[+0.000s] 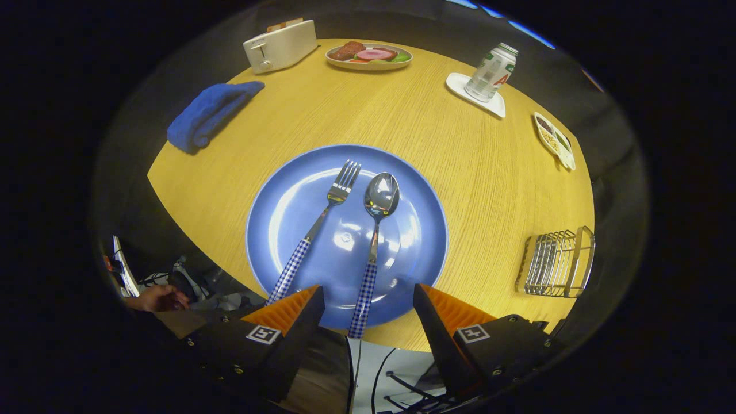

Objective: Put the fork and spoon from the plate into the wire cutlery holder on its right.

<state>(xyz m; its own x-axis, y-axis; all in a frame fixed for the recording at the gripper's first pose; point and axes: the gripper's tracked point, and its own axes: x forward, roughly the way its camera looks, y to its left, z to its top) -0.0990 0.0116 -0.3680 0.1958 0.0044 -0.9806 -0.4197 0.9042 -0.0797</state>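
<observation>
On the round wooden table point(460, 172), a white toaster point(280, 45) sits at 11 o'clock, a folded blue towel point(210, 114) at 10. A dish of food point(368, 56) lies at 12, a can point(490, 72) on a white coaster point(457, 82) at 1, and a snack tray point(554, 140) at 2.

The tool point(368, 296) has two wedge-shaped fingers point(287, 310) with ridged inner faces, set wide apart. Each sits on a dark, blocky mount dotted with small screws and bearing a square black-and-white marker — one per side. Thin cables trail beneath.
</observation>
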